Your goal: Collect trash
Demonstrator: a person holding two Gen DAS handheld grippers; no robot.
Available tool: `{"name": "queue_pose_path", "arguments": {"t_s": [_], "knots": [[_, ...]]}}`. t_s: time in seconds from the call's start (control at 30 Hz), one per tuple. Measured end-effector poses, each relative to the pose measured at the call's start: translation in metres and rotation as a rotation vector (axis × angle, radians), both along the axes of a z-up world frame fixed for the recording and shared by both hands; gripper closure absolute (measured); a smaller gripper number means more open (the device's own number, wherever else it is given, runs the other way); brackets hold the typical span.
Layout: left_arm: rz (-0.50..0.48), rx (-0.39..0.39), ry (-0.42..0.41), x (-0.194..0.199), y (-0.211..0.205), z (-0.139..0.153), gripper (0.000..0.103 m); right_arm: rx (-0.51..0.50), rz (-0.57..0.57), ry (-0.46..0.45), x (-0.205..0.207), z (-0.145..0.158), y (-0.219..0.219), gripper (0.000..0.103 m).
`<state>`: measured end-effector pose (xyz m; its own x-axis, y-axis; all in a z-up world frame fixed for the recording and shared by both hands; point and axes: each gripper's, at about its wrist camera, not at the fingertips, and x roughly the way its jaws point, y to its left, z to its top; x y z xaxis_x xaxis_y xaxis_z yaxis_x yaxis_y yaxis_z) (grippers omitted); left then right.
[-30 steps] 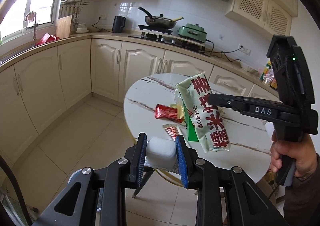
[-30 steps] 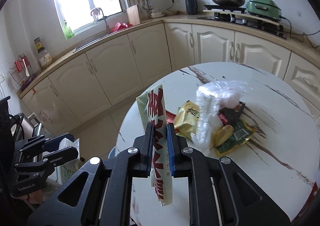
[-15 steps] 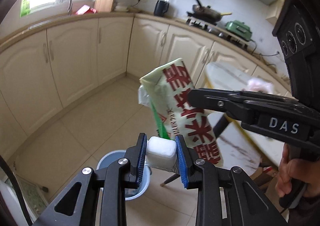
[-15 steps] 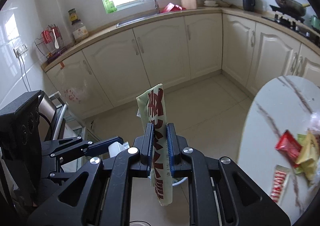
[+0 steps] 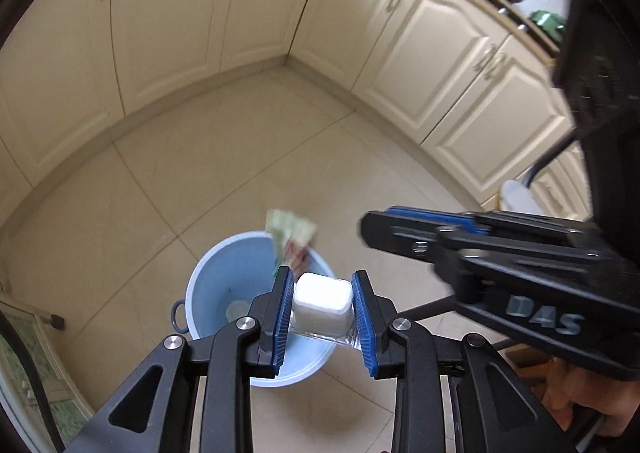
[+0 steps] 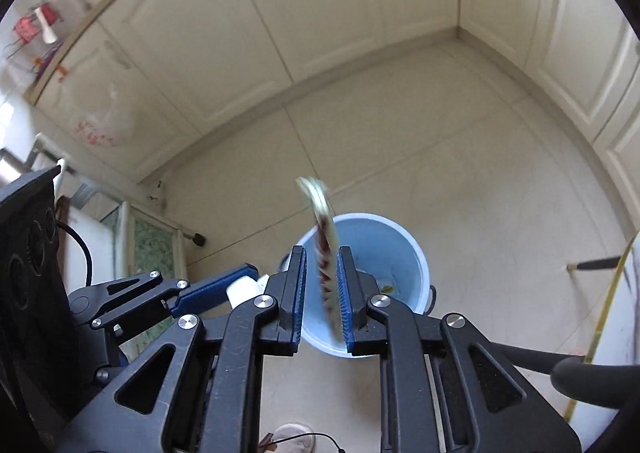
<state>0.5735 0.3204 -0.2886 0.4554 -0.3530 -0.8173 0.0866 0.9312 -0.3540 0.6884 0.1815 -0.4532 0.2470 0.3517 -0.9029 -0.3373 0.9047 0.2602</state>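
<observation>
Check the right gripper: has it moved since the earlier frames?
Yes. The right gripper has left the marble table and now points down over the blue bin; its jaws have just been opening around the snack wrapper.

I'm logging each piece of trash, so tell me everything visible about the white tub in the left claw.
The white tub is a small rounded-rectangular container, apparently plastic, with a clear crinkled film trailing below it. It sits sideways between the blue pads of the left claw, both pads against its sides, over the light blue bucket on the tiled floor. Any contents are hidden.

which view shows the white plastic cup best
The left wrist view: the white plastic cup sits centred between the left gripper's fingers. The right wrist view shows only a sliver of it.
</observation>
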Motion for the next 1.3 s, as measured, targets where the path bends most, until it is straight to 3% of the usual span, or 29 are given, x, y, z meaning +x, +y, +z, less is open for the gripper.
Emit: {"name": "queue_pose_path", "arguments": {"t_s": [0.07,0.17,0.33,0.47,0.57,0.63,0.7,0.8,0.87,0.97,1.17,1.3], "knots": [[0.012,0.027,0.013,0.01,0.0,-0.005,0.073,-0.009,-0.005,0.005,0.001,-0.007,-0.005,0.083],[0.044,0.05,0.023,0.018,-0.003,-0.011,0.047,-0.005,-0.017,0.011,0.003,-0.011,-0.013,0.08],[0.1,0.091,-0.001,0.003,0.005,0.0,0.047,-0.004,-0.019,-0.008,-0.003,0.002,-0.019,0.077],[0.199,0.131,-0.072,-0.025,0.011,0.043,0.045,0.001,-0.004,-0.067,-0.018,0.033,-0.016,0.072],[0.261,0.169,-0.158,-0.055,0.016,0.087,0.041,0.012,0.007,-0.143,-0.037,0.072,-0.016,0.064],[0.284,0.199,-0.229,-0.077,0.011,0.122,0.038,0.008,0.011,-0.221,-0.056,0.107,-0.016,0.054],[0.302,0.228,-0.315,-0.102,0.003,0.16,0.029,0.027,0.009,-0.296,-0.076,0.143,-0.022,0.047],[0.329,0.249,-0.435,-0.142,-0.021,0.212,0.014,0.027,-0.008,-0.417,-0.116,0.2,-0.038,0.028],[0.343,0.25,-0.494,-0.169,-0.038,0.24,0.01,0.02,-0.029,-0.501,-0.148,0.236,-0.054,0.024],[0.353,0.249,-0.564,-0.21,-0.067,0.274,0.005,-0.006,-0.072,-0.608,-0.194,0.281,-0.077,0.005],[0.305,0.242,-0.703,-0.298,-0.136,0.323,0.001,-0.034,-0.194,-0.759,-0.286,0.357,-0.131,0.0],[0.255,0.232,-0.779,-0.362,-0.17,0.333,0.001,-0.033,-0.27,-0.831,-0.341,0.399,-0.164,0.0]]}}
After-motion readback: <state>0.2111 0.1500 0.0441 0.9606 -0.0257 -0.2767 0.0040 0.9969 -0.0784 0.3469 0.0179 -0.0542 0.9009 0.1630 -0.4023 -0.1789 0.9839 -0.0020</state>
